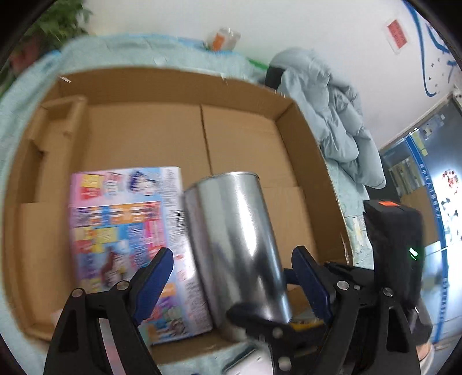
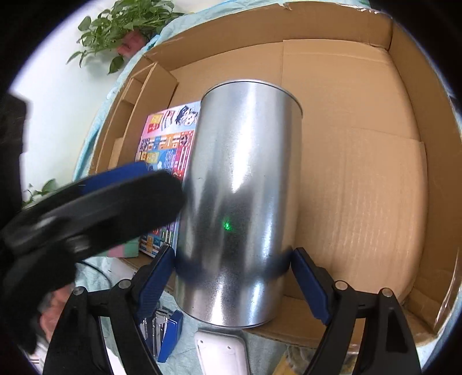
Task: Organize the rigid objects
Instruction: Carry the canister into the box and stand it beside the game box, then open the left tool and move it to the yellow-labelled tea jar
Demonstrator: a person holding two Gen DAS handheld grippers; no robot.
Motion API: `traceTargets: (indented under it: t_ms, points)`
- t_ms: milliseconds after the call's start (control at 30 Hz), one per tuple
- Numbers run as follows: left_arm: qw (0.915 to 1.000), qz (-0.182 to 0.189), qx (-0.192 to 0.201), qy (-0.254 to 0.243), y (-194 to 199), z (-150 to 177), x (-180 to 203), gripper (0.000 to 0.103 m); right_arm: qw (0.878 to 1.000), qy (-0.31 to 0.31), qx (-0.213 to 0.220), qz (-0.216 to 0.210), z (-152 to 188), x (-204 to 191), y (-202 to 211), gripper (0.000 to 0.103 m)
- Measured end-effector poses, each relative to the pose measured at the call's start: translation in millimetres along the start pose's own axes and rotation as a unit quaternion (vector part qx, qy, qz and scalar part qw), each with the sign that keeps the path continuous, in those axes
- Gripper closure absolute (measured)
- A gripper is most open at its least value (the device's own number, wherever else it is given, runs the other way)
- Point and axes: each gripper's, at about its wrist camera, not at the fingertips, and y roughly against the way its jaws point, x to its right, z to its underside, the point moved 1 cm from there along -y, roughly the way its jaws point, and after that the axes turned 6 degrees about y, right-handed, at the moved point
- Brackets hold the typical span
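A shiny metal can is held between the blue pads of my right gripper, over the near part of an open cardboard box. The can also shows in the left wrist view, tilted, with the right gripper's black body beside it. A colourful printed box lies flat inside the cardboard box, left of the can; it also shows in the right wrist view. My left gripper is open above the colourful box and the can, holding nothing.
A blue stapler and a white device lie on the light teal cloth in front of the cardboard box. A pale blue jacket is heaped at the box's right. A green plant stands behind.
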Motion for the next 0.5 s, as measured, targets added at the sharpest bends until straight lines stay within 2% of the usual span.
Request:
traceTargets:
  t_ms: [100, 133, 167, 233, 267, 333, 400, 500]
  points:
    - [0.9989, 0.001, 0.047, -0.007, 40, 22, -9, 0.019, 1.0, 0.013, 0.007, 0.02, 3, -7, 2, 0.019]
    - [0.9973, -0.009, 0.071, -0.016, 55, 32, -11, 0.019, 0.999, 0.027, 0.014, 0.034, 6, -11, 5, 0.018]
    - [0.9932, -0.036, 0.107, -0.03, 72, 44, -13, 0.019, 0.997, 0.045, 0.029, 0.061, 11, -14, 12, 0.016]
    - [0.977, -0.081, 0.189, -0.055, 109, 76, -17, 0.012, 0.987, 0.08, 0.075, 0.118, 28, -27, 31, 0.011]
    - [0.9658, -0.099, 0.232, -0.06, 129, 97, -22, 0.001, 0.982, 0.086, 0.102, 0.131, 40, -32, 43, 0.009]
    - [0.9502, -0.123, 0.282, -0.05, 156, 129, -33, 0.0, 0.975, 0.077, 0.162, 0.129, 72, -38, 68, 0.0]
    - [0.9435, -0.14, 0.298, -0.036, 177, 158, -44, 0.0, 0.967, 0.069, 0.209, 0.128, 106, -45, 82, 0.0]
    - [0.9342, -0.166, 0.315, -0.016, 194, 191, -57, 0.0, 0.956, 0.07, 0.248, 0.142, 148, -57, 85, 0.0]
